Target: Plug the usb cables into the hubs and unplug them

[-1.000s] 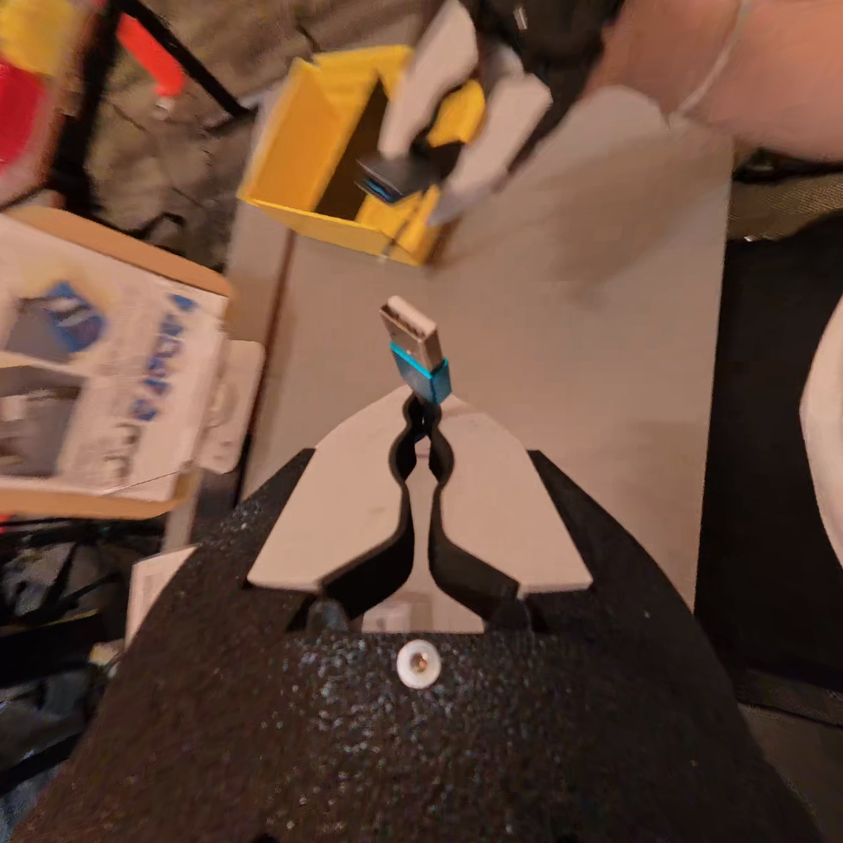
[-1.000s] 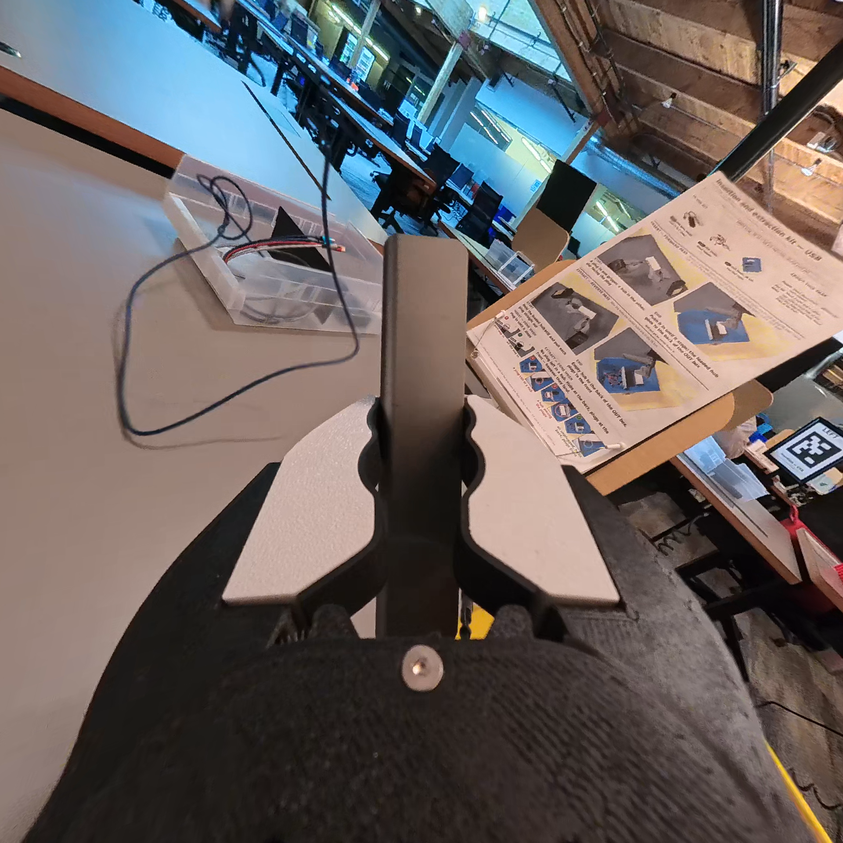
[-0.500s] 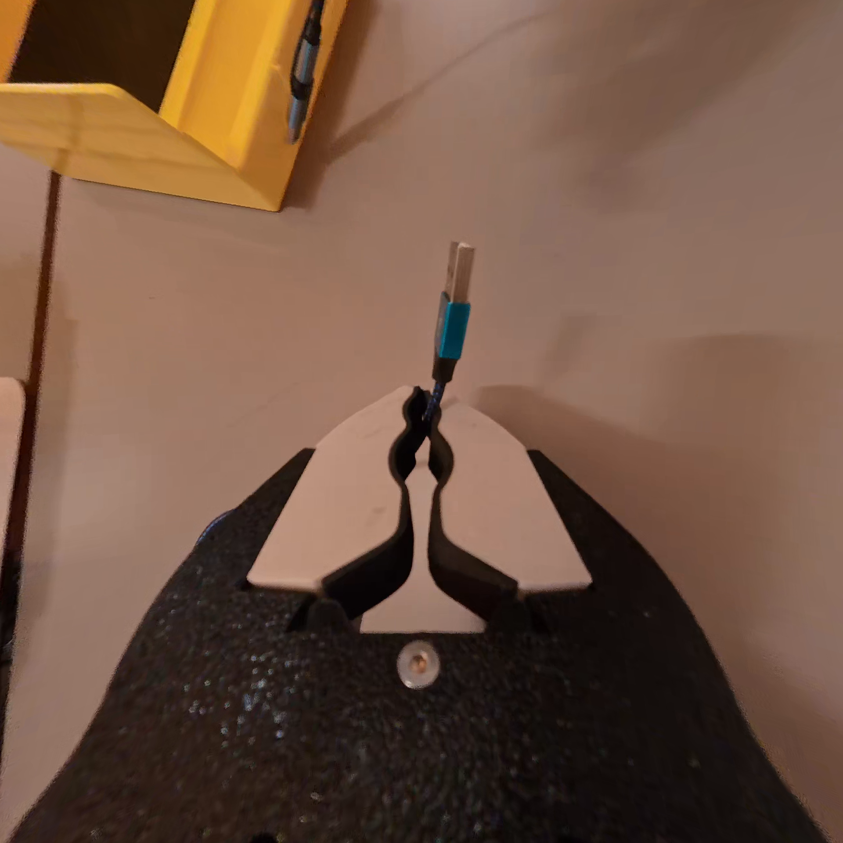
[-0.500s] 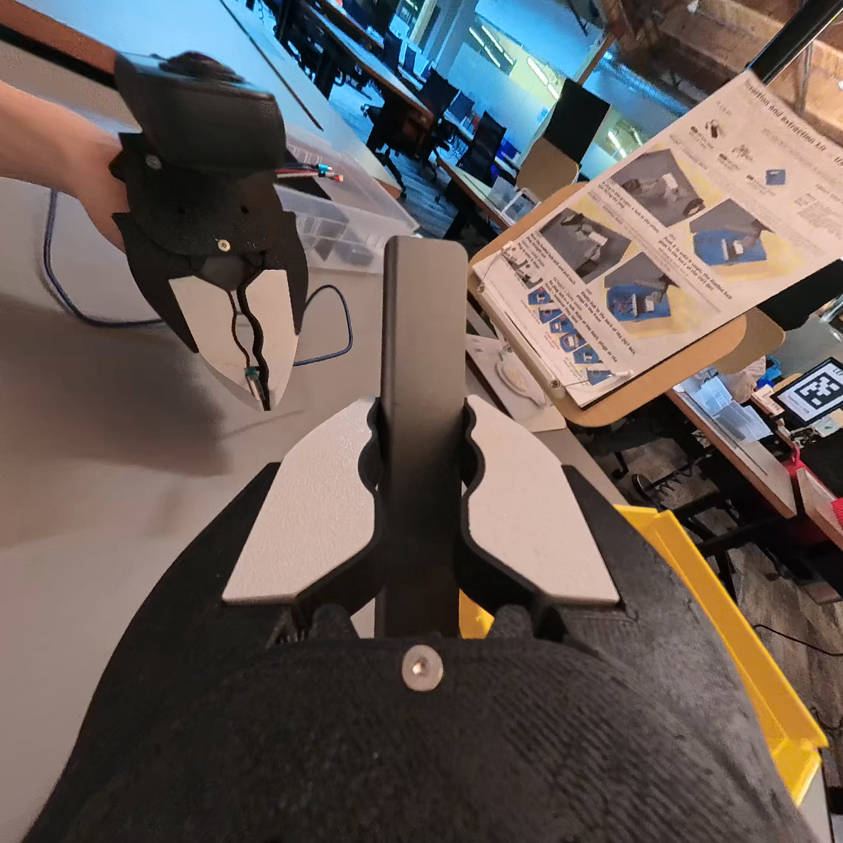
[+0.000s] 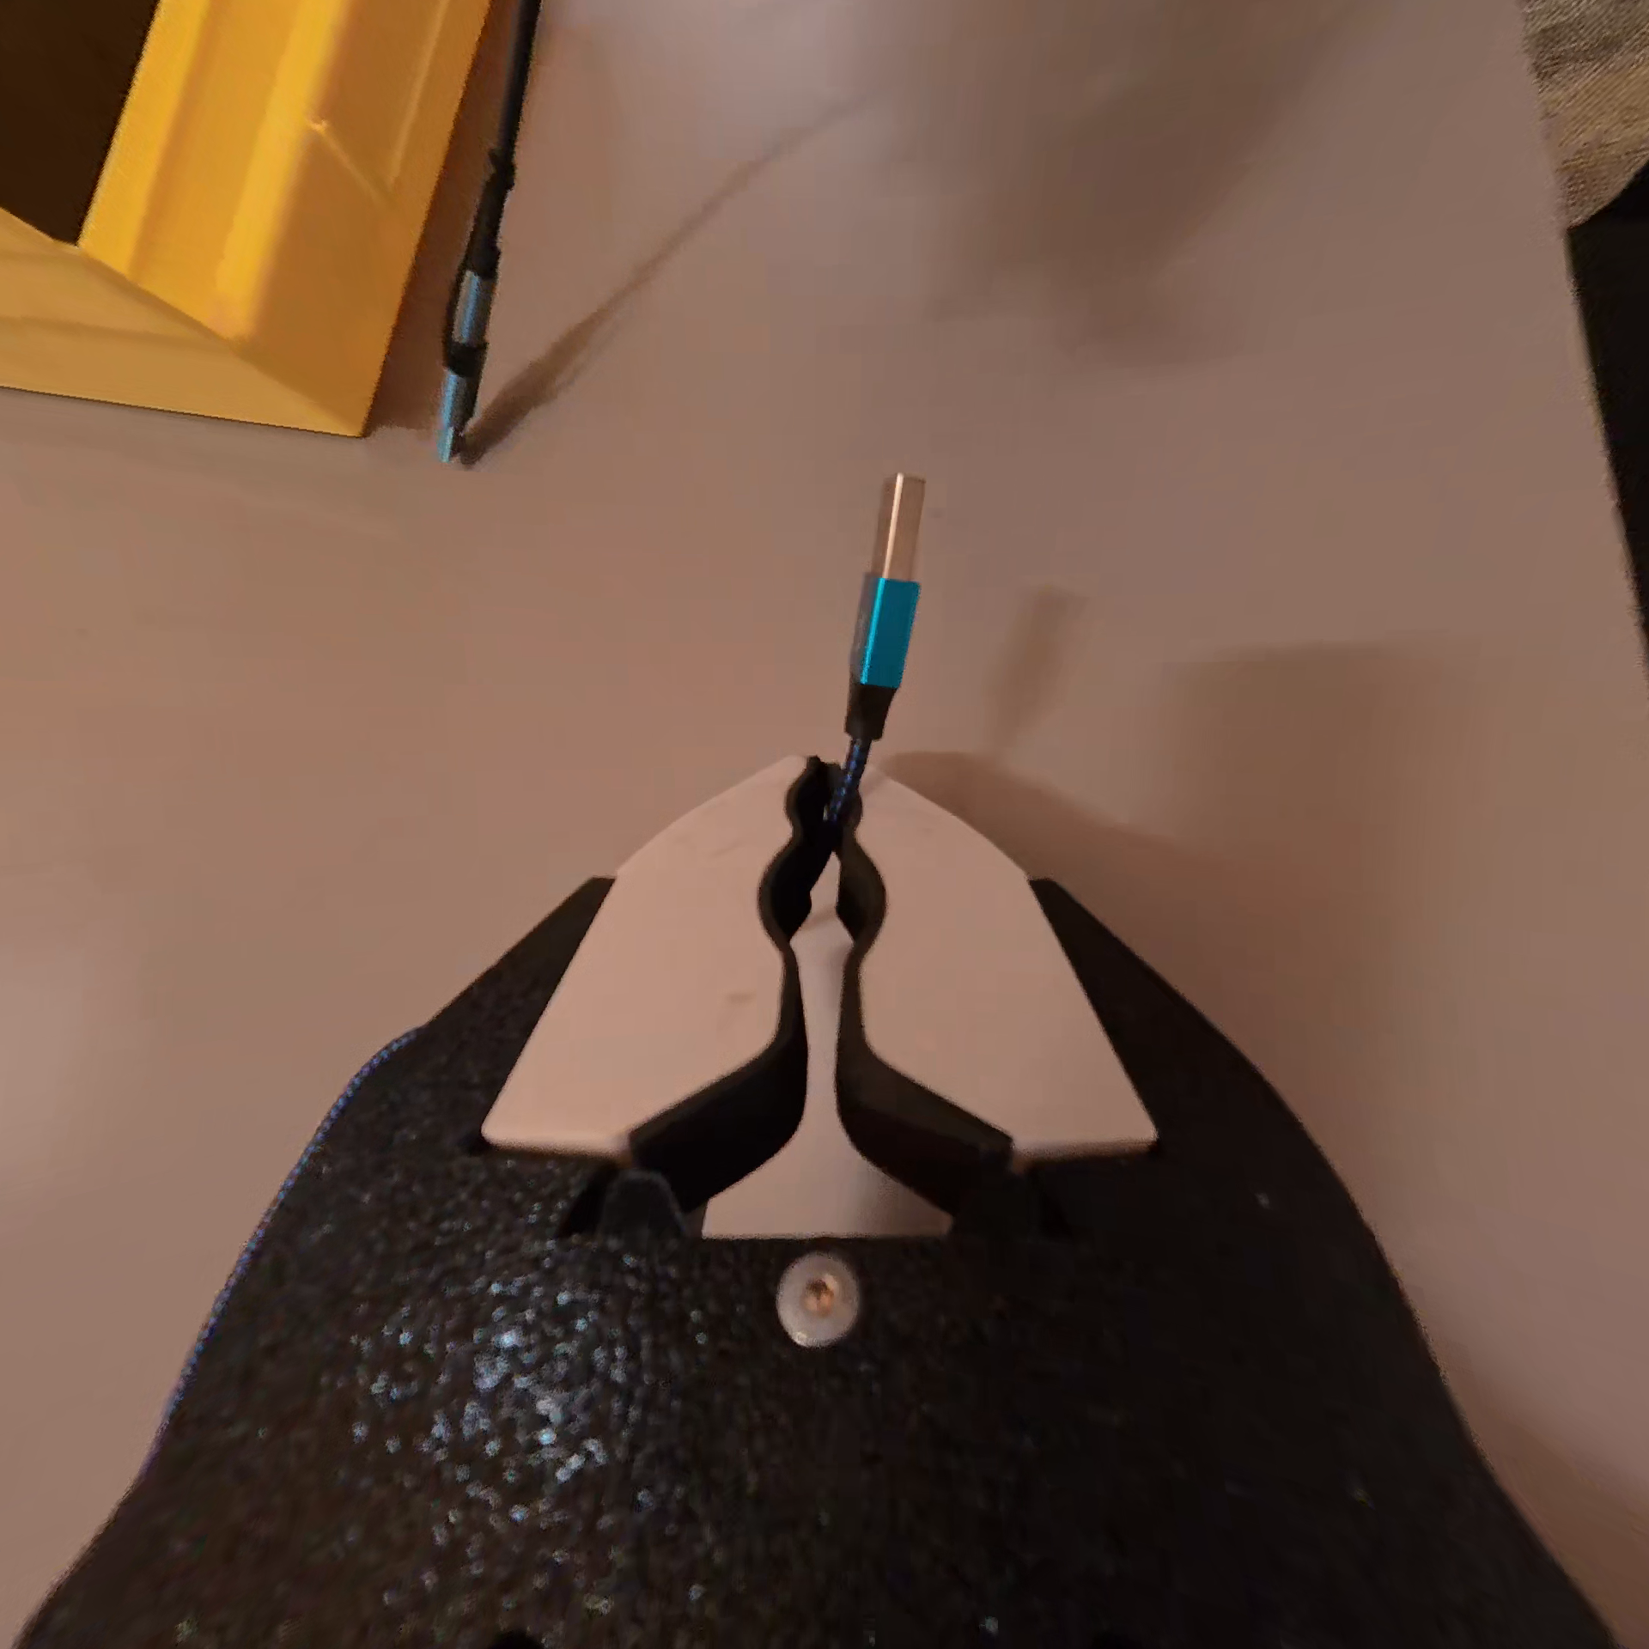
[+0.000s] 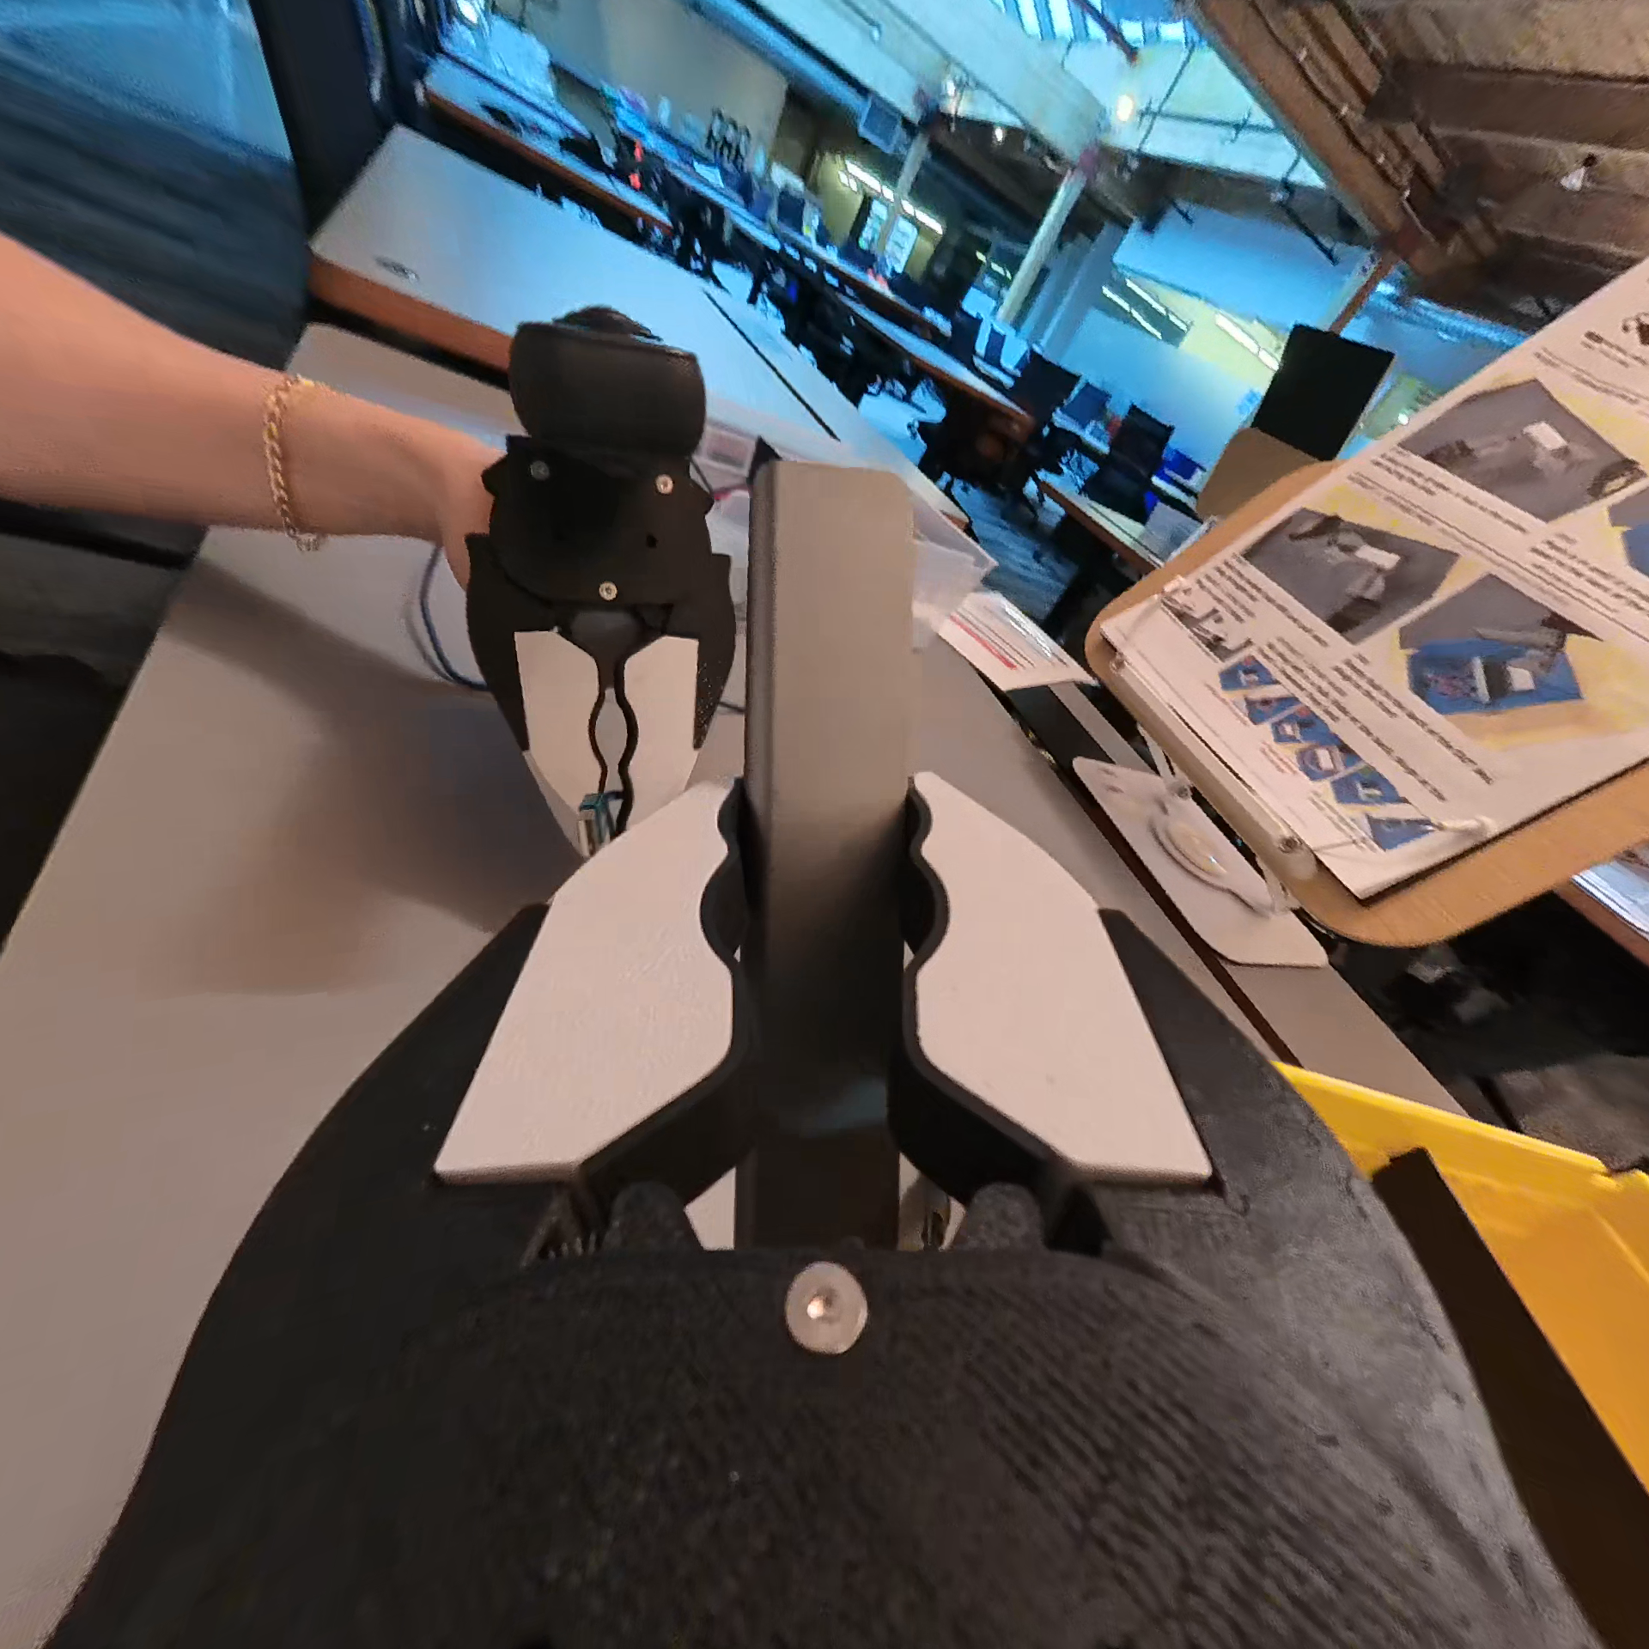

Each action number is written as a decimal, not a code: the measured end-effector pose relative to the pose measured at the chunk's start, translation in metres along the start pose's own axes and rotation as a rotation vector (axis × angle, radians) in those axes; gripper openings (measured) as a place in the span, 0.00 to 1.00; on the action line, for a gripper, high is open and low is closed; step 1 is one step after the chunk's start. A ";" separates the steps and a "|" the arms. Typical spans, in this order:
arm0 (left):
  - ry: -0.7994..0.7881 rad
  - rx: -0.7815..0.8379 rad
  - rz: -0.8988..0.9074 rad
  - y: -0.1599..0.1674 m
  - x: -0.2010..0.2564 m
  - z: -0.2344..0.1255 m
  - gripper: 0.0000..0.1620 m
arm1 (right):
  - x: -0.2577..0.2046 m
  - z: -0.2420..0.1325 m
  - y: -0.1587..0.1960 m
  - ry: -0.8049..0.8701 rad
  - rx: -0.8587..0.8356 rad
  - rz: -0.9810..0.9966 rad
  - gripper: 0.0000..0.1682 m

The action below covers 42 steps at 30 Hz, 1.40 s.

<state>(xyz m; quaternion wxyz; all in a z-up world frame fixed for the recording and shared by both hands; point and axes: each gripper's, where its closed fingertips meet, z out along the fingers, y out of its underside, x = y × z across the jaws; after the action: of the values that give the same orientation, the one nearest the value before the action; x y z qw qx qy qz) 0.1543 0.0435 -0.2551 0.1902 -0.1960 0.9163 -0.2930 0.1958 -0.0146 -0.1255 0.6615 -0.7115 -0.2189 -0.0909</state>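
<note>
In the left wrist view, the left gripper (image 5: 834, 785), black-bodied with pale grey fingers, fills the lower half of the frame, its jaws pinched together on a dark blue braided usb cable (image 5: 841, 797) just behind the plug. The cable's teal-sleeved silver plug (image 5: 886, 593) sticks out past the fingertips at frame centre, tilted slightly right, above the plain beige table (image 5: 1160, 401). Farther off, at upper left, a yellow plastic bin (image 5: 223, 223) sits on the table, and a second cable with a grey metal connector (image 5: 468, 339) hangs down its right wall, tip near the tabletop. In the right wrist view, the right gripper (image 6: 825, 870) occupies the lower frame, its grey fingers clamped on a flat, dark grey rectangular hub (image 6: 830, 714) that stands upright between them to mid-frame. Beyond it, left of centre, the left gripper (image 6: 607, 799) points down at the table, held by a person's hand (image 6: 446, 500). At right, a wooden clipboard with a printed instruction sheet (image 6: 1428, 696) leans over the table edge.
</note>
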 end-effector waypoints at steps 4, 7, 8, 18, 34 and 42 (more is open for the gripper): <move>0.084 0.065 -0.127 -0.001 0.011 -0.018 0.00 | -0.006 0.009 -0.001 -0.034 0.021 0.003 0.19; 0.226 0.142 -0.309 -0.003 0.021 -0.036 0.00 | -0.009 0.017 0.003 -0.041 -0.018 -0.011 0.19; 0.335 0.139 -0.399 -0.001 0.030 -0.043 0.00 | -0.009 0.020 0.006 -0.038 -0.051 -0.028 0.19; 0.460 0.045 -0.693 0.045 0.017 -0.019 0.12 | -0.007 0.050 0.015 -0.049 -0.135 -0.055 0.19; -0.162 0.069 0.069 0.048 0.003 -0.018 0.15 | -0.004 0.022 0.014 -0.031 -0.105 -0.057 0.19; -0.002 0.017 -0.097 0.042 0.011 0.006 0.03 | -0.003 0.017 0.007 -0.014 -0.132 -0.106 0.19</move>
<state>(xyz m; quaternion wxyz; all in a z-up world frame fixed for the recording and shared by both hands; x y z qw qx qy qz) 0.1373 0.0669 -0.2877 0.1783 -0.2387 0.9031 -0.3092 0.1932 0.0015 -0.1352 0.6057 -0.7418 -0.2544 -0.1350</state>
